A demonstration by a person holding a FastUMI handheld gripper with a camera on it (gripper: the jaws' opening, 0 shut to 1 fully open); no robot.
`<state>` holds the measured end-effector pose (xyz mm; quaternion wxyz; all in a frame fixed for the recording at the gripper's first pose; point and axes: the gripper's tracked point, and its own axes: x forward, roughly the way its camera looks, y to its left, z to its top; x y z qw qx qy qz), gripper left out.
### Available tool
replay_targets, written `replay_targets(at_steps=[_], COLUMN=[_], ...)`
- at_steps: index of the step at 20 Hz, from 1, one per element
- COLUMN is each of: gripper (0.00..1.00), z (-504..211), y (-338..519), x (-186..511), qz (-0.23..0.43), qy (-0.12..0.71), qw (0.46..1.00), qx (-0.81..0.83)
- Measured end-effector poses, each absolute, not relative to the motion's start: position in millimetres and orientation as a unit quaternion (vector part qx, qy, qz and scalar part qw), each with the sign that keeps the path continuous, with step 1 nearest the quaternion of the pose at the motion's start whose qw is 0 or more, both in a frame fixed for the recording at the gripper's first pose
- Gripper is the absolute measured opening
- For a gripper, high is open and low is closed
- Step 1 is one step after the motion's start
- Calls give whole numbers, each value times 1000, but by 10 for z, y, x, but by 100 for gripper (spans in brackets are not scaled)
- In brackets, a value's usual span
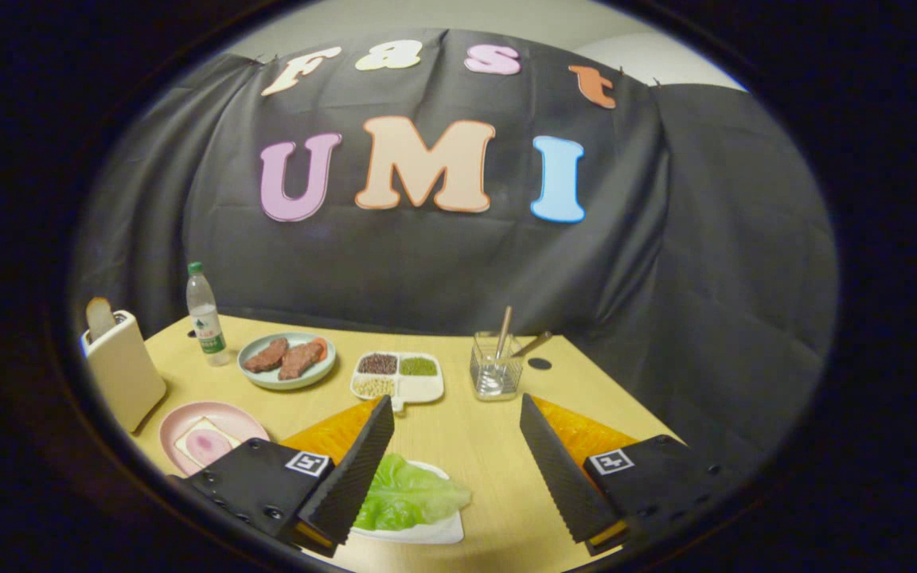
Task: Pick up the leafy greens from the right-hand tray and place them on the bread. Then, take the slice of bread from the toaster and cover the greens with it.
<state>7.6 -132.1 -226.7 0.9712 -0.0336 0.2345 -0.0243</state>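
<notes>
My gripper (457, 414) is open, its two black ribbed fingers spread wide above the table. A leaf of green lettuce (407, 497) lies on a small white tray (435, 532) low between the fingers, close to the left finger (359, 469), which covers part of it. A slice of bread with a pink round topping (205, 442) lies on a pink plate (228, 414) left of the left finger. Further left stands a cream toaster (122, 370) with a slice of bread (99, 317) sticking up out of its slot.
On the yellow table (466, 446) beyond the fingers: a pale green plate with brown meat pieces (287, 360), a white divided dish of beans (397, 376), a clear holder with utensils (497, 368) and a water bottle (205, 314). The table's right edge runs close past the right finger.
</notes>
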Motion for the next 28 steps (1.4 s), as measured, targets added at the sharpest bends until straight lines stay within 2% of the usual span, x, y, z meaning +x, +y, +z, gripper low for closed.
replay_targets(at_steps=[6, 13, 18, 24, 25, 28], gripper=[100, 98, 66, 28, 28, 13], z=[-3072, -3583, -3787, -3751, -3745, -3653], y=[-1489, -1470, -1397, -1399, -1382, -1355], x=[-70, -86, -78, -58, -78, -67], qz=[-29, -13, -7, -11, -5, -7], qy=[320, 379, 410, 404, 407, 397], qw=[947, 925, 911, 913, 912, 915], qx=[-2, 15, 50, 54, 55, 75])
